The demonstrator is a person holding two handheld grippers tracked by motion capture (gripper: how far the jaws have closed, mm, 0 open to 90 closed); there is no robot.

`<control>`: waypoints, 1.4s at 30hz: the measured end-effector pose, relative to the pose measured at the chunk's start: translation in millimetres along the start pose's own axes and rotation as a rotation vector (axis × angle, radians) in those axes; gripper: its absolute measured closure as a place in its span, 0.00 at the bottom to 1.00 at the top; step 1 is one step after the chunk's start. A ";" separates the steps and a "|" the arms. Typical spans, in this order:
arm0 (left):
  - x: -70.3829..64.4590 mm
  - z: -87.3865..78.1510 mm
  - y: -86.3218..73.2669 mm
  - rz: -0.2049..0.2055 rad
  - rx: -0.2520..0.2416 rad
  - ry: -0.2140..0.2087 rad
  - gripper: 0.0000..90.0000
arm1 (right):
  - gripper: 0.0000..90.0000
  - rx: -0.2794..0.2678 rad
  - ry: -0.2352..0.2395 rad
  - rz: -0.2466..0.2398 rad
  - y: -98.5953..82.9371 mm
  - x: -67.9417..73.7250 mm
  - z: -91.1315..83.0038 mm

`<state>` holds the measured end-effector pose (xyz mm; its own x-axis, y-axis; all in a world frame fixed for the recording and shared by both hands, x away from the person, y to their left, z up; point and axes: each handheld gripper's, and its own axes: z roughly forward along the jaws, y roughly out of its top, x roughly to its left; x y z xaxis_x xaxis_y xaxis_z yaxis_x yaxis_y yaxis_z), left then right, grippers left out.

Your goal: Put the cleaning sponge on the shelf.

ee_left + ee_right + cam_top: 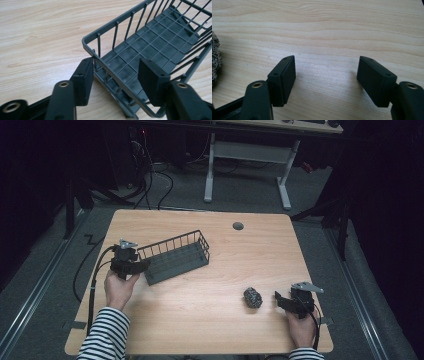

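Fingers [374,80] of the right gripper [287,301] stand wide apart with bare wood between them, holding nothing; in the high view this gripper lies at the near right of the table [200,320], held by the person's right hand [301,327], with its grey three-cornered plate [307,287] on top. Just to its left, apart from the fingers, sits a small dark metallic scouring ball [253,297]; in the right gripper view its edge appears at the left border as a tangle of shiny wire [215,60], clear of the nearer finger.

Farther back and on the left side of the table, the left gripper [142,265] is held by the left hand [119,287], whose forearm wears a black-and-white striped sleeve [102,335]; a black cable [92,285] trails from the gripper toward the near edge. Its fingers [83,80] are also spread wide and straddle the near corner of a dark wire basket [175,256]: one finger lies outside the end wall, just beside or touching the wires, the other stands inside above the basket's grid floor [140,47]. The fingers are not closed on the wall. The basket rests flat on the table, set at a slant, its long side running away to the right, and appears empty.

Beyond it, near the far edge, is a round grey cable port [238,226]. Past the table, on the grey floor, stand the white legs of a second desk [210,170] among loose cables.
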<state>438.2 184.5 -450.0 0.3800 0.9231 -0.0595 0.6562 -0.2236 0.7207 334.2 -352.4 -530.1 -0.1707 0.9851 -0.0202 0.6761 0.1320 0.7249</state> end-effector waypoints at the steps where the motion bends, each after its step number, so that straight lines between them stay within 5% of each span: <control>1: -0.1 -0.6 -0.6 -0.003 -0.007 0.001 0.54 | 0.35 0.000 0.000 0.000 0.0 0.0 0.0; 12: 0.9 -3.1 -6.3 -0.028 -0.029 -0.019 0.60 | 0.35 0.000 0.000 0.000 0.0 0.0 0.0; 42: -29.0 -18.7 -20.7 0.026 -0.038 -0.087 0.64 | 0.35 0.000 0.000 -0.001 0.0 0.0 0.0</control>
<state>401.5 168.2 -450.3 0.4532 0.8859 -0.0993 0.6207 -0.2336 0.7485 334.1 -352.4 -530.1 -0.1719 0.9849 -0.0211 0.6757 0.1335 0.7250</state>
